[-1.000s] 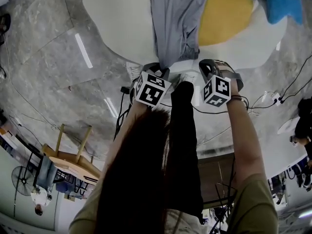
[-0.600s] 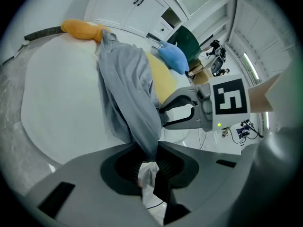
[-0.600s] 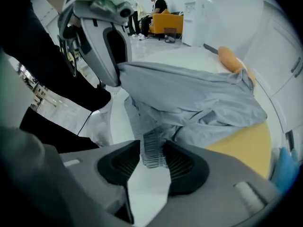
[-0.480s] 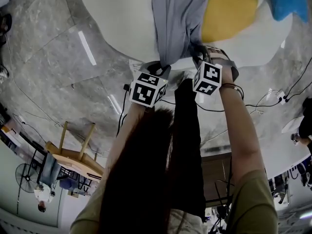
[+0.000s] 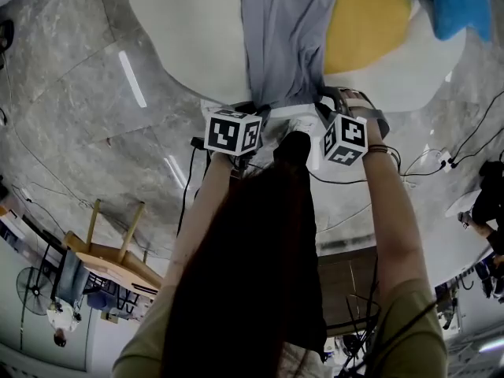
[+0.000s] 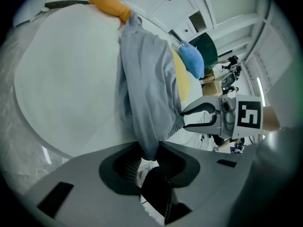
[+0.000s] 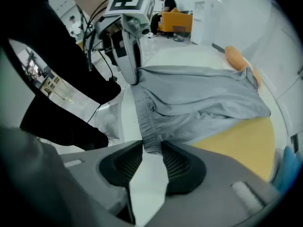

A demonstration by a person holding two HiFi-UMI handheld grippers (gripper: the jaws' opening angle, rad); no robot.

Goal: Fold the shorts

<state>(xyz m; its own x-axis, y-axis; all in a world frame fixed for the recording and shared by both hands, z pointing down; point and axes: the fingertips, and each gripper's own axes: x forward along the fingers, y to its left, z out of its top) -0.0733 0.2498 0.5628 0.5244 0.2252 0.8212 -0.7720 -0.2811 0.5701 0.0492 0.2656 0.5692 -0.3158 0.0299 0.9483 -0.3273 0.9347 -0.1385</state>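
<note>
Grey shorts [image 5: 283, 38]: your left hand-held gripper [image 6: 149, 151] pinches their near edge, and the right hand-held gripper [image 7: 152, 149] has just been closing its jaws on the waistband [image 7: 146, 119]. Next, lift both corners evenly and fold them over.

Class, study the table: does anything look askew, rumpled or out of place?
Yes. The gray shorts lie rumpled rather than flat on the white table, and one side drapes over a yellow item, so they probably need smoothing before folding.

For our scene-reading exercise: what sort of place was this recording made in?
Probably an open office or lab-like workroom: a polished stone floor, a big white table, and an orange armchair in the background.
</note>
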